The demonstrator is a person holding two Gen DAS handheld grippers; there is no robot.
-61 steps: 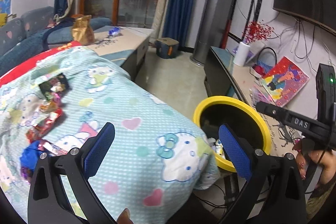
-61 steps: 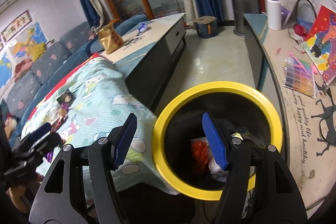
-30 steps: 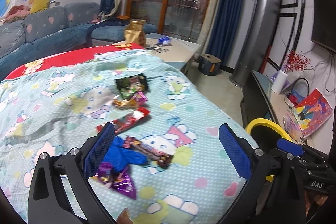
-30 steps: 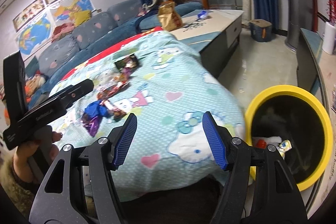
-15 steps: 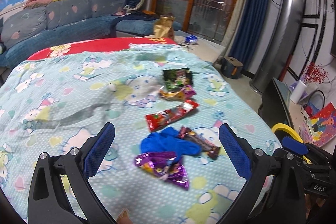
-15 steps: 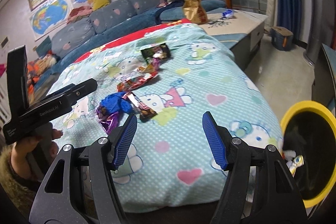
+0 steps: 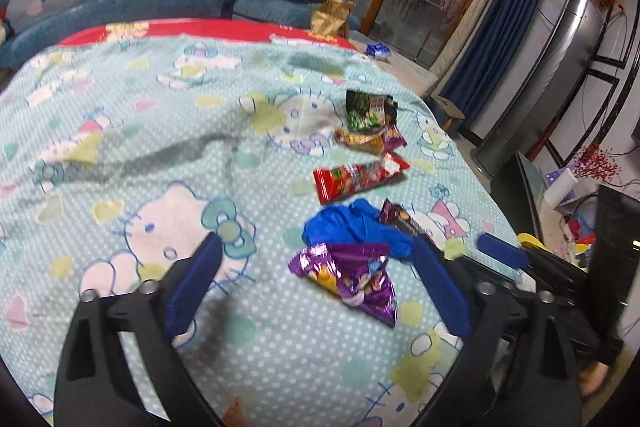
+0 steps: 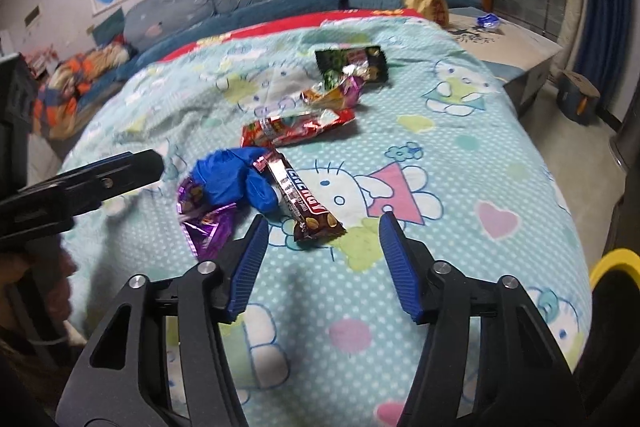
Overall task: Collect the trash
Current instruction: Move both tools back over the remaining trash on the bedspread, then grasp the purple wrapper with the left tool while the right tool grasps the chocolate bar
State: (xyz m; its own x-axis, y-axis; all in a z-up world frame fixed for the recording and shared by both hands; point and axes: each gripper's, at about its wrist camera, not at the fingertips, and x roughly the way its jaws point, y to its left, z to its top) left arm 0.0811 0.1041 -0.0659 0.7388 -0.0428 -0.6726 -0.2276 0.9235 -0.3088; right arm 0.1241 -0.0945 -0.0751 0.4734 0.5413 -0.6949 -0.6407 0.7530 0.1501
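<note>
Evidently at the reaching step, both the left gripper and right gripper hover empty, fingers spread wide, over wrappers strewn on the blanket; next, one should descend and close on the chocolate bar wrapper or purple wrapper.

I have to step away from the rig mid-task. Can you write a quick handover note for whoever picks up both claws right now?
Left claw: open, empty, over the blanket, purple wrapper just ahead.
Right claw: open, empty, brown bar just ahead.
Trash on the blanket: purple wrapper, blue glove, brown bar, red wrapper, orange wrapper, green packet.
Yellow bin is at the right, beside the bed; its contents are out of view.
Done: nothing in hand at present.
Left: pick up all six pieces and drop them in the bin.
</note>
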